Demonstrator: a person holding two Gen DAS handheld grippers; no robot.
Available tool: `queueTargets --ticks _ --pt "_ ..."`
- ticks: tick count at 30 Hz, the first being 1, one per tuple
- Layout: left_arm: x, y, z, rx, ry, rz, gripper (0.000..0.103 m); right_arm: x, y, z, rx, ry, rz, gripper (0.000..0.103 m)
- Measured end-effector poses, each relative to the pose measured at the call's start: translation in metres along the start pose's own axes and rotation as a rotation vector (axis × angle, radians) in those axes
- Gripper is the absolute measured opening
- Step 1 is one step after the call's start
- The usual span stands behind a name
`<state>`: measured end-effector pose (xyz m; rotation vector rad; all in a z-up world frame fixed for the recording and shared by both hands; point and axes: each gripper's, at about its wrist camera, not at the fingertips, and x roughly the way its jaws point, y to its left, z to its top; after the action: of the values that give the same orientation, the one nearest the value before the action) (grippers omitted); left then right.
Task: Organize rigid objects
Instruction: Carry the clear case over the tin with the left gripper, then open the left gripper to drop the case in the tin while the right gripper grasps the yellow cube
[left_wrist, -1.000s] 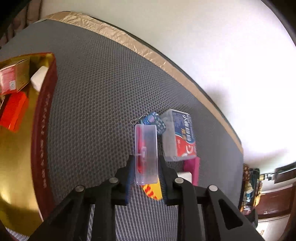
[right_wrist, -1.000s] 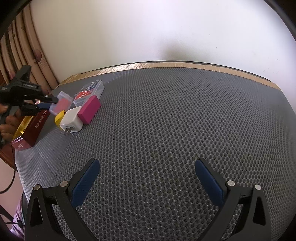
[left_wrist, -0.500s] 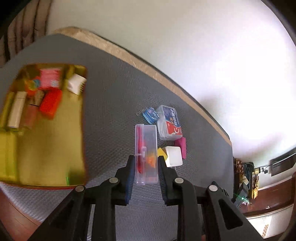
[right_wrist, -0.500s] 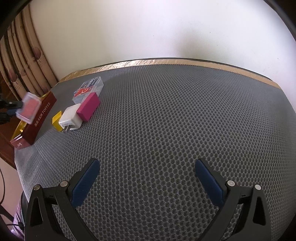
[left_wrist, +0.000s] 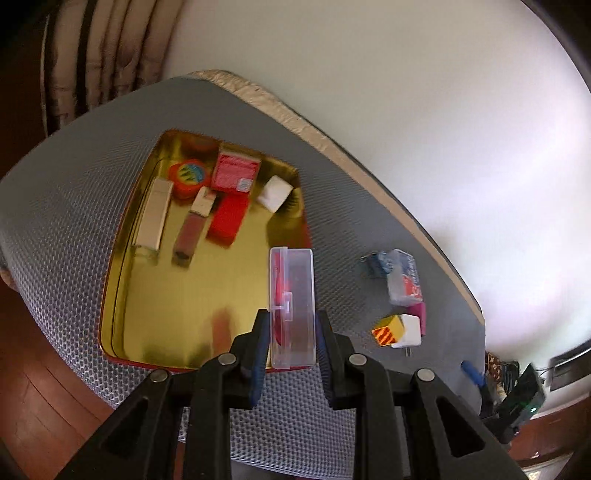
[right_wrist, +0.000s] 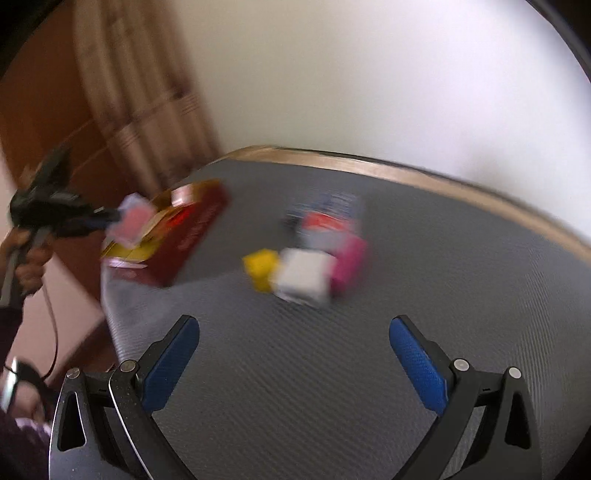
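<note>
The left gripper (left_wrist: 291, 334) pinches a clear plastic case (left_wrist: 292, 306) with something red inside, both blue pads pressed on its long sides. A second ago the case hung over the loose pile on the grey mesh mat (left_wrist: 332, 229), with only a corner of the gold tin in view at the left edge. Now the whole gold tin (left_wrist: 291, 173) fills the left wrist view, and the case sits in line with the tin's near right corner, held above it.

Inside the tin lie a round orange container (left_wrist: 189, 177), a pink-red box (left_wrist: 236, 171), a white block (left_wrist: 275, 192), a red box (left_wrist: 228, 218), a cream bar (left_wrist: 154, 214) and a brownish tube (left_wrist: 192, 230).

The pile has slid from the centre to the right: a clear box with a blue and red label (left_wrist: 403, 276), a small blue patterned item (left_wrist: 373, 263) beside it, a white charger (left_wrist: 408, 329) touching a yellow striped cube (left_wrist: 387, 330), and a magenta block (left_wrist: 421, 314) behind them.

The right gripper (right_wrist: 293, 360) is spread wide with nothing between its pads. Its view was steady before; now it is blurred and rolled, and the pile appears nearer the centre, with the tin's dark red side (right_wrist: 192, 236) at left. The person's hand (right_wrist: 27, 262) grips the left tool's handle at the far left.
</note>
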<state>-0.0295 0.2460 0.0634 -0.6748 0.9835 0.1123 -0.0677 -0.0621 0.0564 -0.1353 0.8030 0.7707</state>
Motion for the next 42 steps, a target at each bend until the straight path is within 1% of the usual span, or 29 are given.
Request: queueTargets --ticks 3,8,14,16,17,18,20,22,24,27,31,32,33,35,36,37,38,39,41,42 --pt "0.006 0.007 -0.001 -0.005 -0.006 0.019 0.024 0.029 0.022 0.030 -0.126 0.063 0.014 0.101" --pt "0.018 0.024 0.000 -0.043 0.011 0.028 0.024 0.067 0.038 0.046 -0.238 0.172 0.015 0.093" --pt "0.020 0.045 -0.001 -0.071 -0.001 0.070 0.024 0.093 0.036 0.051 -0.265 0.231 0.027 0.093" --pt "0.019 0.048 -0.001 -0.056 -0.008 0.105 0.024 0.100 0.037 0.052 -0.277 0.251 0.025 0.093" --pt "0.019 0.049 -0.002 -0.049 -0.012 0.125 0.024 0.104 0.037 0.051 -0.284 0.262 0.023 0.090" --pt "0.018 0.050 -0.003 -0.040 -0.016 0.146 0.024 0.108 0.038 0.052 -0.288 0.269 0.022 0.080" --pt "0.018 0.051 -0.004 -0.032 -0.021 0.177 0.025 0.115 0.039 0.051 -0.301 0.297 0.013 0.072" --pt "0.017 0.053 -0.006 -0.025 -0.038 0.211 0.029 0.120 0.039 0.050 -0.312 0.315 0.005 0.071" --pt "0.016 0.054 -0.008 -0.014 -0.049 0.231 0.037 0.124 0.037 0.050 -0.305 0.328 0.011 0.071" --pt "0.012 0.056 -0.011 -0.012 -0.074 0.269 0.040 0.129 0.037 0.052 -0.315 0.341 0.003 0.070" --pt "0.008 0.053 -0.014 0.007 -0.101 0.275 0.043 0.135 0.038 0.055 -0.320 0.360 0.014 0.070" --pt "0.008 0.052 -0.014 0.014 -0.096 0.269 0.045 0.137 0.039 0.056 -0.323 0.367 0.019 0.066" --pt "0.008 0.051 -0.014 0.018 -0.095 0.255 0.046 0.140 0.041 0.056 -0.326 0.374 0.022 0.056" --pt "0.001 0.051 -0.015 0.011 -0.116 0.188 0.046 0.145 0.045 0.054 -0.337 0.407 0.018 0.044" --pt "-0.005 0.052 -0.016 -0.006 -0.138 0.147 0.046 0.147 0.046 0.052 -0.345 0.418 0.012 0.043" --pt "-0.009 0.052 -0.017 -0.022 -0.153 0.123 0.046 0.149 0.047 0.050 -0.346 0.429 0.005 0.041" --pt "-0.013 0.054 -0.018 -0.040 -0.165 0.105 0.047 0.150 0.047 0.049 -0.339 0.431 0.007 0.036" --pt "-0.017 0.055 -0.019 -0.060 -0.174 0.094 0.048 0.150 0.047 0.049 -0.327 0.433 0.013 0.032" --pt "-0.024 0.059 -0.023 -0.098 -0.186 0.083 0.048 0.147 0.045 0.049 -0.300 0.424 0.019 0.028" --pt "-0.027 0.060 -0.026 -0.108 -0.195 0.078 0.048 0.146 0.045 0.049 -0.291 0.418 0.019 0.028"
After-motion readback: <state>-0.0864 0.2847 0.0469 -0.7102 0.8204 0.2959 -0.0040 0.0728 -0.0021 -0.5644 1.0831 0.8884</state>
